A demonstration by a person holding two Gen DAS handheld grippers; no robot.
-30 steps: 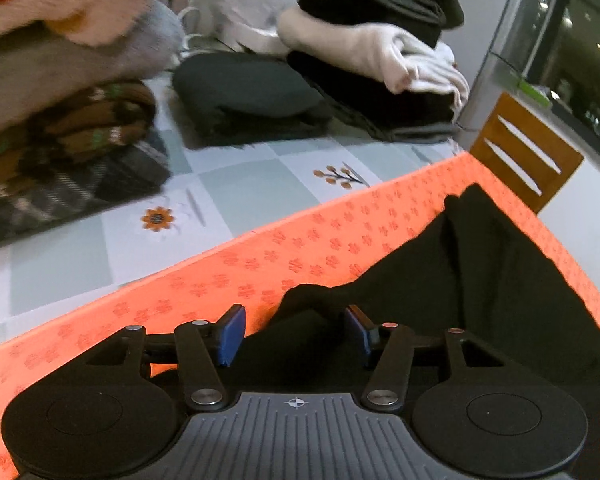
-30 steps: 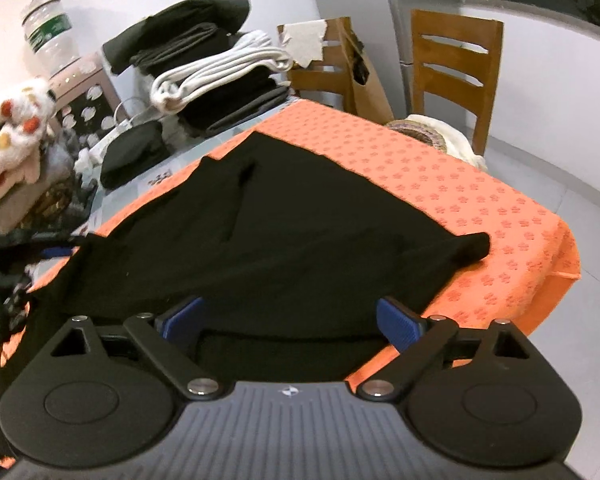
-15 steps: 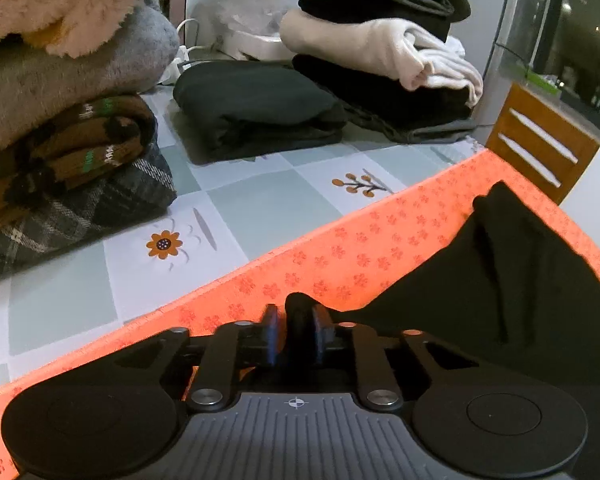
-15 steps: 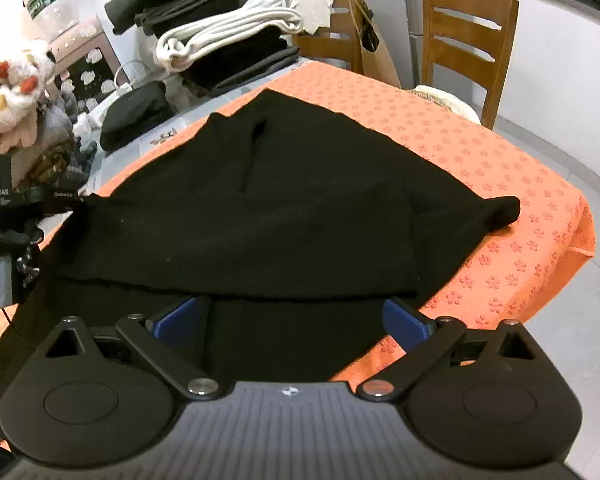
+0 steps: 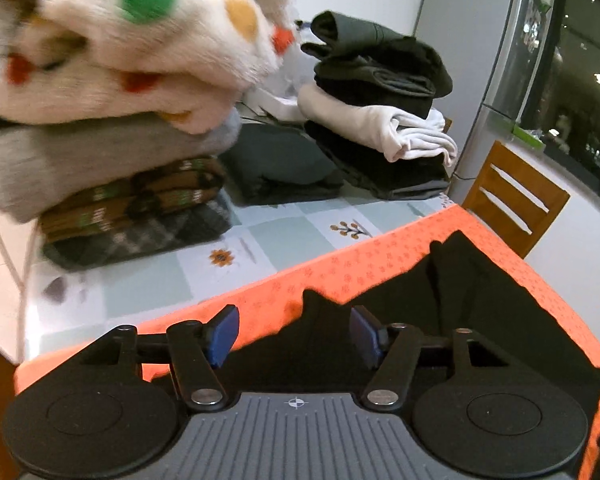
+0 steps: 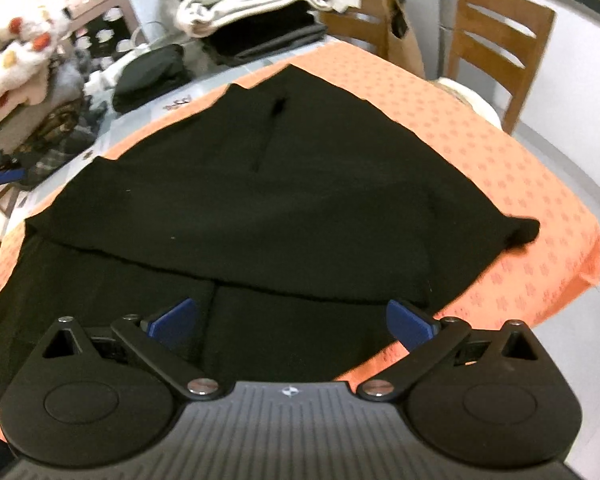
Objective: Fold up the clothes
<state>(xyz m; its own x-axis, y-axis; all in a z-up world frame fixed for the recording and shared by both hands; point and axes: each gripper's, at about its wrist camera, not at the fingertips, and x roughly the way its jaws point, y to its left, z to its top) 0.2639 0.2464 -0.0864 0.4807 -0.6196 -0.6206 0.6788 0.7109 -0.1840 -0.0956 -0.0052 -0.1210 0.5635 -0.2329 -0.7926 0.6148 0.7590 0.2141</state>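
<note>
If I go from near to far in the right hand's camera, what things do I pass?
right gripper → black garment on the orange cloth → small folded dark piece → stack of white and dark folded clothes.

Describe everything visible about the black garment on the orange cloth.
The black garment is a plain, matte, soft-looking piece of clothing lying flat on the orange floral tablecloth. Its near part is folded over, leaving a straight edge across it, with a lower layer reaching toward the camera. A narrow slit runs down its far, pointed end. One corner bunches near the table's right edge. Both the left hand-held gripper and the right hand-held gripper are open above it, gripping nothing.
</note>
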